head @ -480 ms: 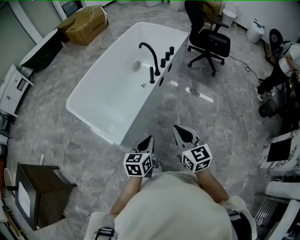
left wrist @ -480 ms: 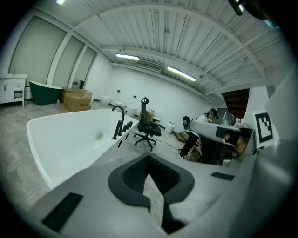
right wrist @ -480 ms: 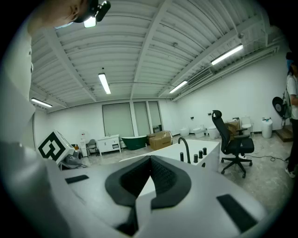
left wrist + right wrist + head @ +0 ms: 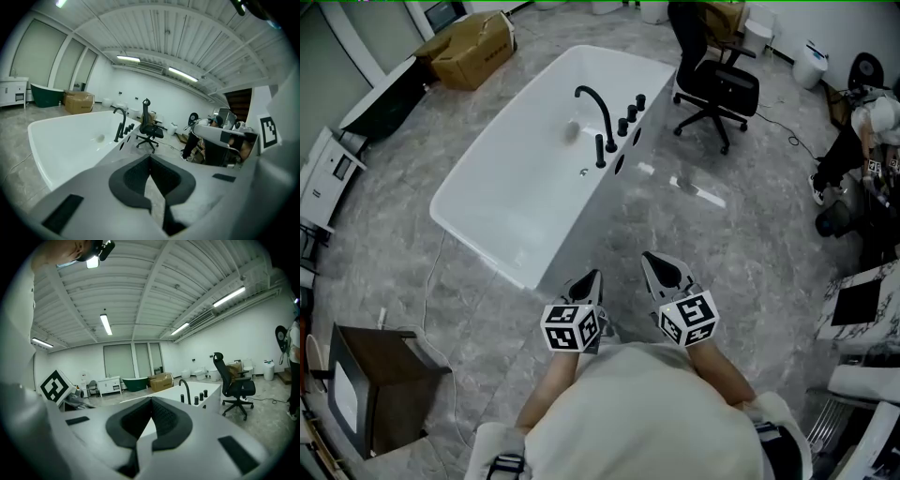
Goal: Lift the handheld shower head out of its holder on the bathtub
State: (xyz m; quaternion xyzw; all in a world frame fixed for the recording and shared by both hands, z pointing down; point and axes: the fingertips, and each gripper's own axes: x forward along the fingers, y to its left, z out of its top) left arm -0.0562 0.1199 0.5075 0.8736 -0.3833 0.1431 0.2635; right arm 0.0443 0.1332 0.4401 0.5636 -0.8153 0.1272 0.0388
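A white bathtub [image 4: 581, 220] stands on the grey floor ahead of me. On its right deck are a black arched faucet [image 4: 595, 101], three black knobs [image 4: 629, 114] and a black upright handheld shower head [image 4: 600, 150] in its holder. Both grippers hang near my body, well short of the tub. The left gripper [image 4: 596, 273] is shut and empty, its tips meeting [image 4: 150, 157]. Beside it, the right gripper [image 4: 645, 255] is also shut with nothing in it [image 4: 151, 399]. The faucet [image 4: 186, 389] shows above the right gripper's jaws, the tub [image 4: 70, 145] left of the left gripper's.
A black office chair [image 4: 717, 84] stands just right of the tub's far end. A cardboard box [image 4: 473, 47] lies beyond the tub at left. A dark side table [image 4: 380, 375] is at lower left. A person [image 4: 862, 141] and desks [image 4: 862, 300] are at right.
Tub and grippers have slid a few pixels left in the head view. Both grippers stay shut and empty. The person at far right has shifted a little.
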